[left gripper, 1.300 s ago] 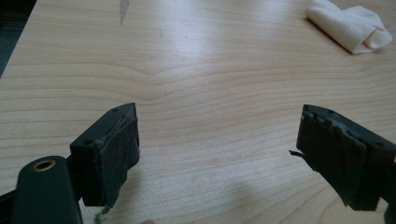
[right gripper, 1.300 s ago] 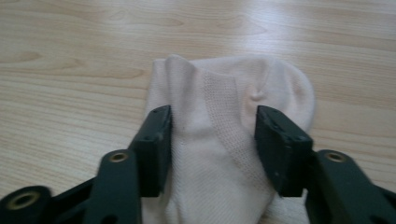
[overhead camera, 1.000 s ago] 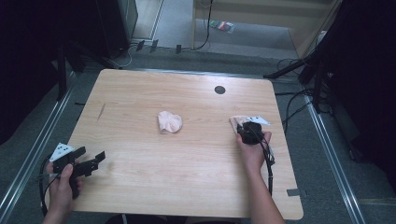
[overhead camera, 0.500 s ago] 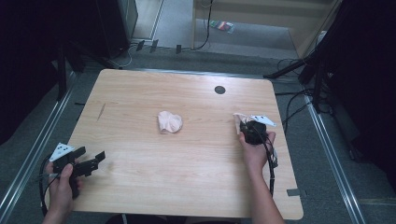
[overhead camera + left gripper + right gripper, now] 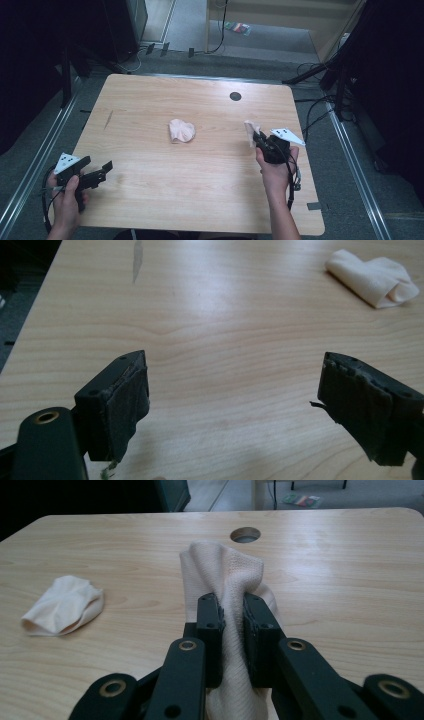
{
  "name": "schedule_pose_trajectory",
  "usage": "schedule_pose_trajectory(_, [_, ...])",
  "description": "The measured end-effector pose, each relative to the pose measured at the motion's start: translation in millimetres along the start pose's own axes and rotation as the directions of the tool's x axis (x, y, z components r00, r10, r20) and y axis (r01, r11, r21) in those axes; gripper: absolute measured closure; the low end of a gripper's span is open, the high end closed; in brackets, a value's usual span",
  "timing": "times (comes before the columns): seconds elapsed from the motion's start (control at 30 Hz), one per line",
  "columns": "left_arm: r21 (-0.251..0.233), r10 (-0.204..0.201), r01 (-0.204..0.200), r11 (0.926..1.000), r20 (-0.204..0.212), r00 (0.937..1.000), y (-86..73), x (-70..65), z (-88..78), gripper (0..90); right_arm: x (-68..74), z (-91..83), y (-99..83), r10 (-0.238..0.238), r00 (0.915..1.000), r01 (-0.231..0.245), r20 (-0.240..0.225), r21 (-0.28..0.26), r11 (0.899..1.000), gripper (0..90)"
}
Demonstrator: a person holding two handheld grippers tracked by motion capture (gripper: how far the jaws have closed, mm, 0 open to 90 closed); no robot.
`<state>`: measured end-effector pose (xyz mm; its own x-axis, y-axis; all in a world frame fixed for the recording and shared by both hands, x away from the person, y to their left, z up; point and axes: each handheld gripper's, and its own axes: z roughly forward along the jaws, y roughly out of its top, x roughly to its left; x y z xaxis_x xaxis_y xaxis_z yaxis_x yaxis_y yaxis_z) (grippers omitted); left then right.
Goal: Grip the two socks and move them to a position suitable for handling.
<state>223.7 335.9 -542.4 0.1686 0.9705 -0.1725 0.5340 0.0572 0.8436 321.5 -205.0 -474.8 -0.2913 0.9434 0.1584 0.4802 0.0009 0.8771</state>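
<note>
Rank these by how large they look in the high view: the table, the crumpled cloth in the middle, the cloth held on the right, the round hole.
1. Table
2. Crumpled cloth
3. Held cloth, partly hidden by the right tongs, so its rank is unsure
4. Round hole

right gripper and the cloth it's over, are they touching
Touching. The right gripper view shows the right gripper with both jaws pressed against the cloth pinched between them.
</note>
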Motion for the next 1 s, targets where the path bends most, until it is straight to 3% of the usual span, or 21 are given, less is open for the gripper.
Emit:
schedule_pose_trajectory(0.17, [-0.022, 0.01, -0.01, 0.9997, 0.004, 0.9999, 9.5, -15.8, -1.1, 13.3, 10.7, -9.5, -3.3, -0.008, 0.9994, 0.008, -0.034, -0.007, 1.0, 80.5])
schedule_pose_trajectory(0.2, [-0.034, 0.019, -0.019, 0.9993, 0.015, 0.9997, 15.4, -26.5, -2.3, 13.3, 15.2, -13.2, -4.9, -0.015, 0.9989, 0.015, -0.045, -0.008, 1.0, 80.5])
schedule_pose_trajectory(0.23, [-0.034, 0.019, -0.019, 0.9993, 0.015, 0.9997, 15.4, -26.5, -2.3, 13.3, 15.2, -13.2, -4.9, -0.015, 0.9989, 0.015, -0.045, -0.008, 1.0, 80.5])
schedule_pose_trajectory(0.37, [-0.059, 0.063, -0.061, 0.9964, 0.043, 0.9971, 27.2, -50.8, -4.1, 13.1, 24.5, -18.5, -8.9, -0.019, 0.9976, 0.019, -0.067, -0.007, 1.0, 80.5])
schedule_pose_trajectory(0.47, [-0.065, 0.079, -0.074, 0.9951, 0.071, 0.9944, 34.0, -68.7, 2.3, 12.9, 32.9, -21.9, -13.8, -0.03, 0.9962, 0.03, -0.082, 0.002, 1.0, 80.5])
schedule_pose_trajectory(0.7, [-0.076, 0.091, -0.084, 0.9935, 0.087, 0.992, 41.2, -90.8, 12.4, 12.0, 47.6, -20.5, -21.6, -0.026, 0.9936, 0.028, -0.11, 0.016, 0.999, 80.5])
schedule_pose_trajectory(0.77, [-0.081, 0.099, -0.09, 0.9926, 0.11, 0.989, 44.7, -104.1, 17.8, 11.8, 57.6, -17.7, -25.1, -0.038, 0.9912, 0.042, -0.127, 0.024, 0.999, 80.5])
schedule_pose_trajectory(1.0, [-0.084, 0.143, -0.131, 0.9878, 0.152, 0.9781, 41.4, -122.9, 25.1, 11.1, 74.6, -15.2, -33.1, -0.068, 0.9846, 0.073, -0.161, 0.031, 0.997, 80.5])
